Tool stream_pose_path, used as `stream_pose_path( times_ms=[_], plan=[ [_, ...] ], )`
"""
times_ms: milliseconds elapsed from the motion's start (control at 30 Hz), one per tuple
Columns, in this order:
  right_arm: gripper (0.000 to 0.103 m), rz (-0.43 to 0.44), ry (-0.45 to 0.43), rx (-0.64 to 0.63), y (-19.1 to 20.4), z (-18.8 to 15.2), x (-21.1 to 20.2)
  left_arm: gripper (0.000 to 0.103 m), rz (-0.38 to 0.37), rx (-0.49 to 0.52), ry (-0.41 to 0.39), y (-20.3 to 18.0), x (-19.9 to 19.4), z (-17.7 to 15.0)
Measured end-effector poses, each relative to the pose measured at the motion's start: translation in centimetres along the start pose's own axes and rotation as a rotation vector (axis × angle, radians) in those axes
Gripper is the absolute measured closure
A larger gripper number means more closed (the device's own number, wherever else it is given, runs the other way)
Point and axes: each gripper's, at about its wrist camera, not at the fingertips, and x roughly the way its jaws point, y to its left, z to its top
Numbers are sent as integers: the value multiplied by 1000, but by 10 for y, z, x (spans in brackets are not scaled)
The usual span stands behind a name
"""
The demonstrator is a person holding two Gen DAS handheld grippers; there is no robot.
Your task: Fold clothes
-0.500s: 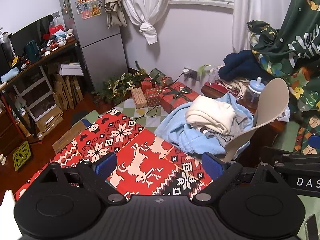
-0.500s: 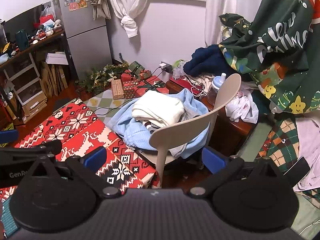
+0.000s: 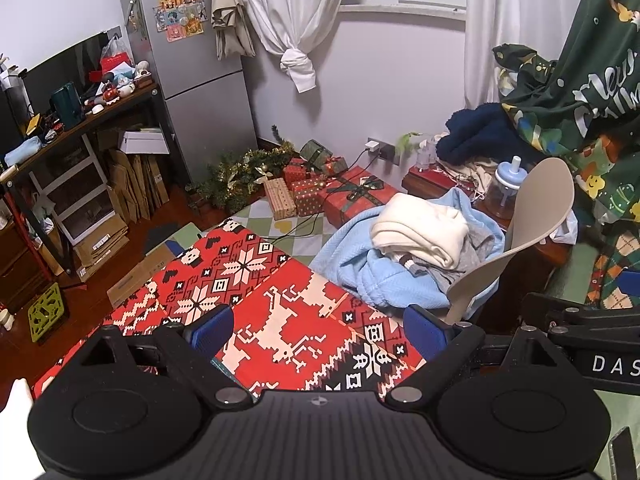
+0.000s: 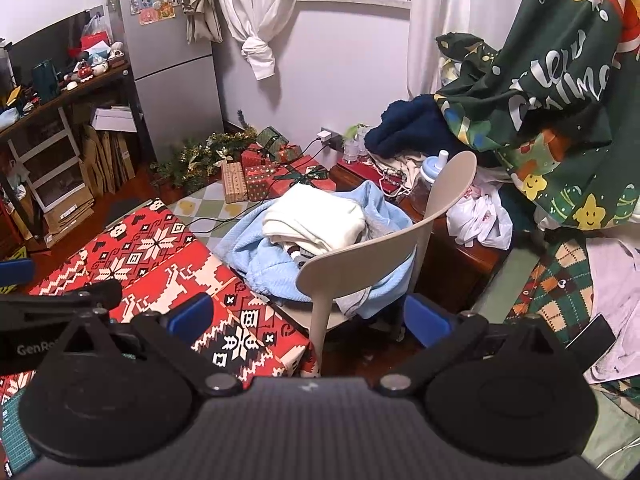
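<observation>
Clothes pile (image 3: 412, 252), cream garment on pale blue and grey ones, heaped on the beige chair (image 4: 384, 248) just off the far right corner of the red-patterned table (image 3: 256, 292), awaiting folding; left gripper (image 3: 318, 326) and right gripper (image 4: 308, 314), jaws spread, empty, raised over the table's near edge

My left gripper (image 3: 318, 330) black with ribbed body, blue fingertip pads (image 3: 211, 328), silver screws, my right gripper (image 4: 308, 320) the same, white lettering on side.
</observation>
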Motion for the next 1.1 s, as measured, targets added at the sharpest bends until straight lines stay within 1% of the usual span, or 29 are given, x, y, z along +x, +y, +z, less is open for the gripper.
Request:
stream_pose_path(
  times_ms=[467, 767, 1100],
  plan=[
    [0, 5, -12, -1, 1, 2, -10, 11, 1, -1, -12, 3, -6, 0],
    [0, 0, -8, -4, 0, 3, -10, 11, -8, -4, -9, 5, -5, -4],
    [0, 5, 7, -2, -4, 8, -3, 11, -11, -1, -1, 2, -1, 3]
  ],
)
